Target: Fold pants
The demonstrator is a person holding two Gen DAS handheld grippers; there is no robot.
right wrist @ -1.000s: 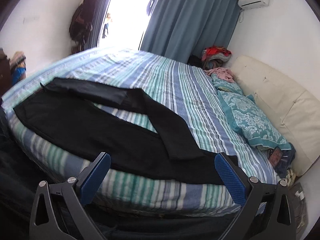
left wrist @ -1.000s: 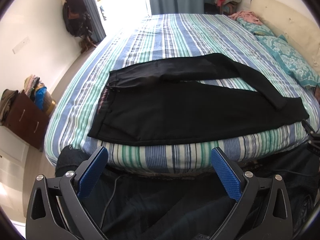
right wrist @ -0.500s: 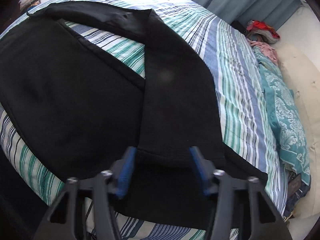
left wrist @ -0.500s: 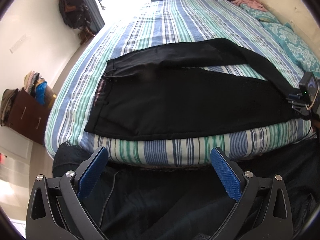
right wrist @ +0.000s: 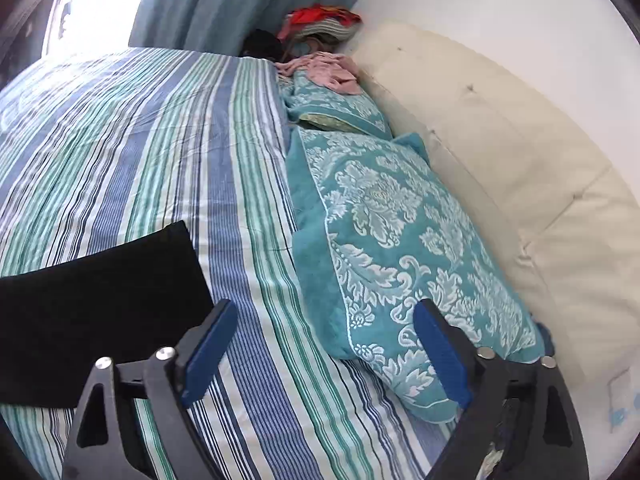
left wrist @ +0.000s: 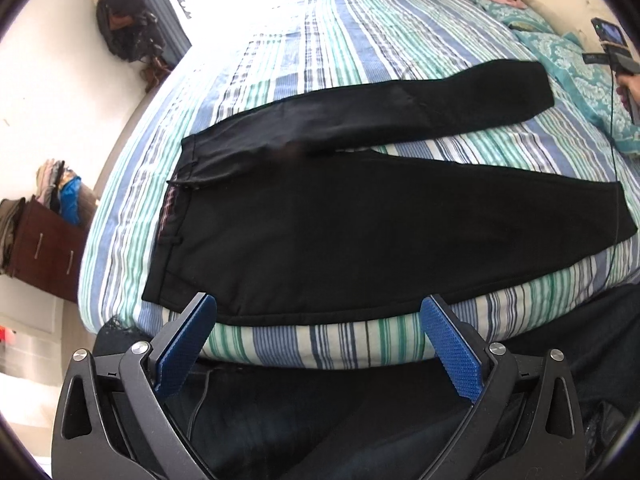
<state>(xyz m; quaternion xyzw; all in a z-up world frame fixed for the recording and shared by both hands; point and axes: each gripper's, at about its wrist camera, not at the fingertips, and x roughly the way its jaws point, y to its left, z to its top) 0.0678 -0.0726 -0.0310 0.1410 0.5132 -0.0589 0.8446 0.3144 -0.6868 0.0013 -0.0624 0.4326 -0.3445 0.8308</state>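
Note:
Black pants (left wrist: pixel 360 220) lie flat on the striped bed (left wrist: pixel 340 60), waistband at the left, the two legs spread apart toward the right. My left gripper (left wrist: pixel 318 344) is open and empty, just off the near edge of the bed below the pants. My right gripper (right wrist: pixel 320 344) is open and empty above the bed. The hem of the far leg (right wrist: pixel 100 292) lies just left of its left finger. The right gripper's body shows at the far right of the left wrist view (left wrist: pixel 612 52).
Teal patterned pillows (right wrist: pixel 400 240) and a cream headboard (right wrist: pixel 520 180) line the right side of the bed. A dark wooden drawer unit (left wrist: pixel 44 248) with clothes on top stands on the floor at the left. Dark cloth (left wrist: pixel 360 412) lies below the bed's near edge.
The far leg, which lay across the near leg, now lies spread away from it. My right gripper closed around its hem, moved it toward the pillows and has opened. My left gripper came closer to the bed.

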